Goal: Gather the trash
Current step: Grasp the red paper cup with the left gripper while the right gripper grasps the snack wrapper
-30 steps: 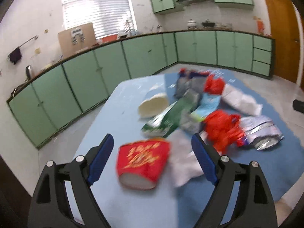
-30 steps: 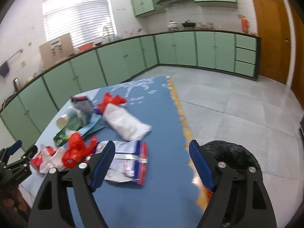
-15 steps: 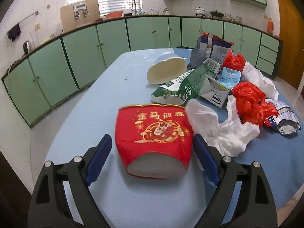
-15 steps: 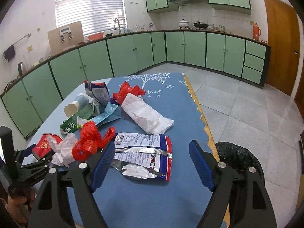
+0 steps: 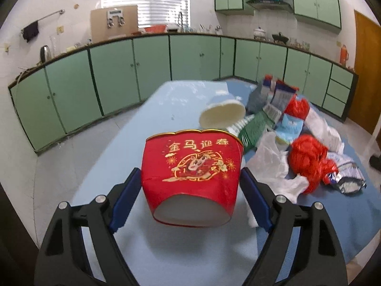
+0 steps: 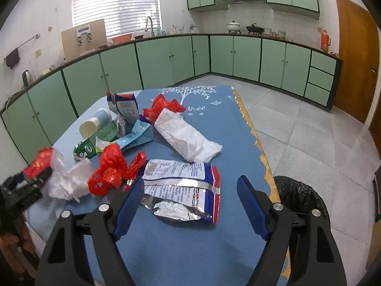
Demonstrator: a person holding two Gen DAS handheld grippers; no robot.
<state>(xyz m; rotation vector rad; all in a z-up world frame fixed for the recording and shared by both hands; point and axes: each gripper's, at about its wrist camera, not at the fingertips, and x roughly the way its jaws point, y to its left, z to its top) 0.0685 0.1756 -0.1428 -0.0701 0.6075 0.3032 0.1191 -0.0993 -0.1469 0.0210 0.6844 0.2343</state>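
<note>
A red paper cup [image 5: 193,174] with gold print lies on its side on the light blue table [image 5: 166,109], base toward me. My left gripper [image 5: 190,174] straddles it, jaws closing, blue pads close beside its walls, which show no dent. In the right wrist view that gripper [image 6: 28,183] and the cup [image 6: 39,162] sit at the far left. My right gripper [image 6: 190,197] hangs open over a flattened blue, white and red snack bag [image 6: 185,181] on the blue cloth [image 6: 214,119], touching nothing.
Between the two grippers lie a white plastic bag [image 5: 271,164], a red plastic bag [image 6: 112,166], a green carton [image 6: 95,140], a tipped white cup [image 5: 222,116] and a crumpled white paper bag [image 6: 185,138]. A black-lined bin [image 6: 302,197] stands on the floor, right of the table.
My left gripper moved forward until the red cup, formerly ahead of its fingers, sits between them. The right gripper swung toward the table over the snack bag, then held still.
</note>
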